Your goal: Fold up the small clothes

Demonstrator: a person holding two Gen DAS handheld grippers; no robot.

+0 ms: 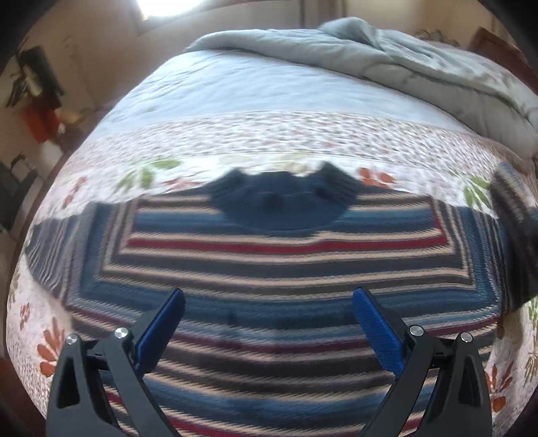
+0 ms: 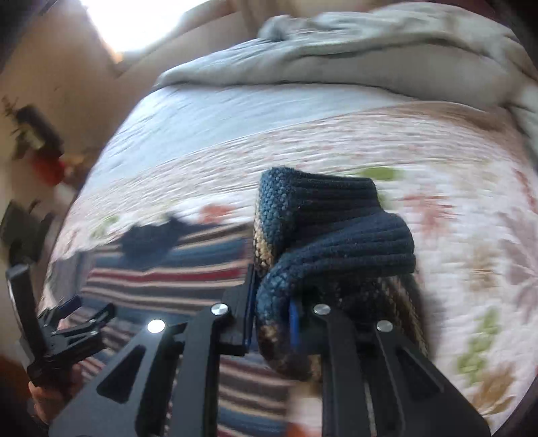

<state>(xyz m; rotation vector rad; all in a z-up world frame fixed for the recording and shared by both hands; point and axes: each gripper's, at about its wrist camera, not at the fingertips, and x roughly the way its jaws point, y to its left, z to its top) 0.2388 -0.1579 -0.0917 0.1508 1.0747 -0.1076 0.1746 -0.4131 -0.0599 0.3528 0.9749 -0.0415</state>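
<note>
Striped knitted sweater (image 1: 269,269), bands of blue, red, tan and grey with a dark navy ribbed collar (image 1: 279,198): spread flat, front up, on a bed, collar toward the far side. Both sleeves angled out to the sides in the left wrist view.

Bed cover: white quilted bedspread with red-orange flowers and green leaves (image 1: 235,141), pale blue panel beyond. Crumpled grey duvet (image 1: 386,57) heaped at the far end.

Left tongs (image 1: 269,302): black arms with blue pads, spread wide, released, poised over the sweater's lower body, nothing between the pads. Also seen at the left edge of the right wrist view (image 2: 72,311), gripped by a hand low in the corner.

Right tongs (image 2: 272,302): clenched on the navy ribbed cuff of a sleeve (image 2: 322,228), knit bunched between the blue pads and raised off the bedspread, cuff folded over above the tips. Rest of sweater flat to the left.

Background: beige wall, bright window (image 1: 161,6), red item at left.
</note>
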